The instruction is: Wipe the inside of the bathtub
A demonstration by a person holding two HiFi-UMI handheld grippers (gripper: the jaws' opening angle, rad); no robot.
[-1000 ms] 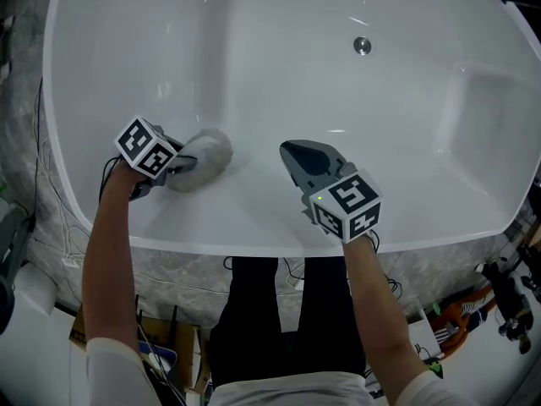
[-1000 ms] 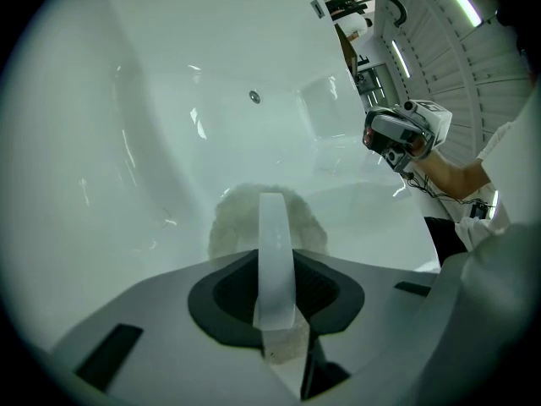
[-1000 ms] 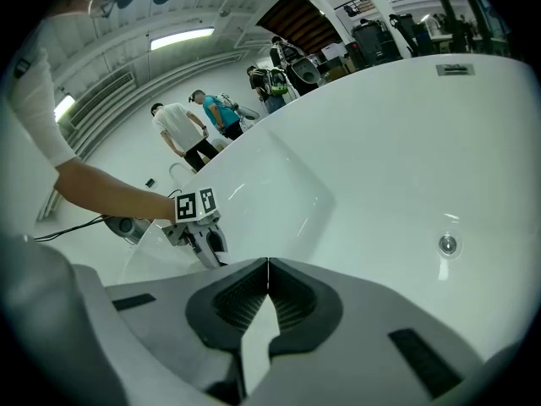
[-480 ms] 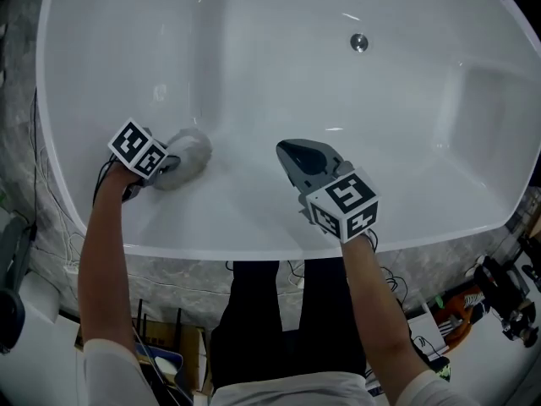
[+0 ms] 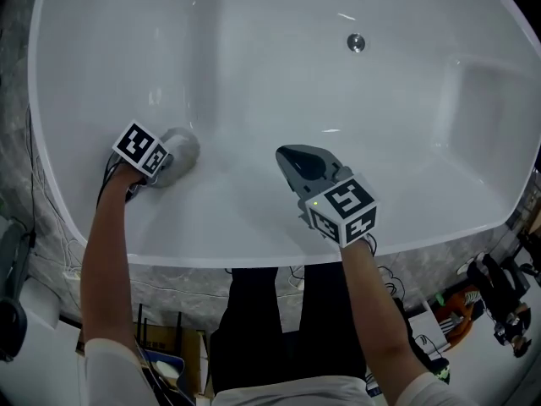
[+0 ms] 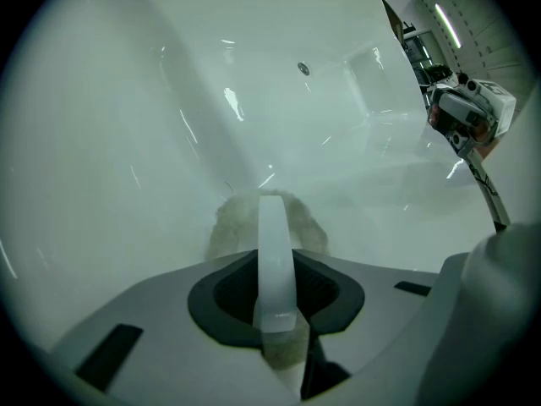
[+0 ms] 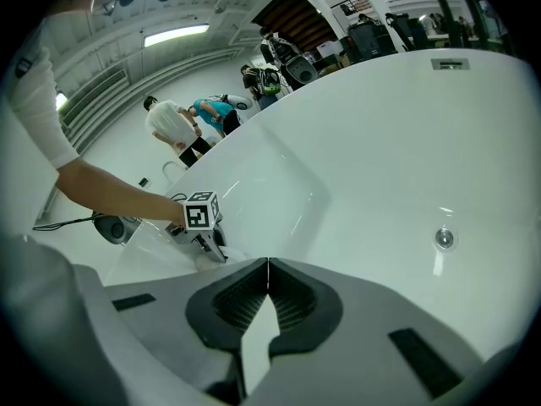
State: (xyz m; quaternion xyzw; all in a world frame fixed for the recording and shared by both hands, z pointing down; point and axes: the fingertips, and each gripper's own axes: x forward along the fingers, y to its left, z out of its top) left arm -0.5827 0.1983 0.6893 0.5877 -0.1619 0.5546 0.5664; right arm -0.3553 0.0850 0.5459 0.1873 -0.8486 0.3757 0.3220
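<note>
The white bathtub (image 5: 397, 193) fills the head view, its drain (image 5: 356, 42) at the far side. My left gripper (image 5: 167, 161) is low on the tub's left inner slope, shut on a grey wiping cloth (image 5: 181, 148) that presses against the tub surface. In the left gripper view the cloth (image 6: 226, 227) bulges out on both sides of the shut jaws of that gripper (image 6: 271, 203). My right gripper (image 5: 290, 152) hovers over the tub's near middle, shut with nothing in it; in its own view the tips of this gripper (image 7: 268, 262) meet.
A marbled grey surround (image 5: 169, 277) borders the tub's near edge, with cables and gear on the floor (image 5: 473, 303) at right. People (image 7: 173, 125) stand in the room beyond the tub. The tub has a stepped seat (image 5: 490, 117) at its right end.
My left gripper has slid the cloth leftward along the tub's inner slope. The right gripper has stayed almost still.
</note>
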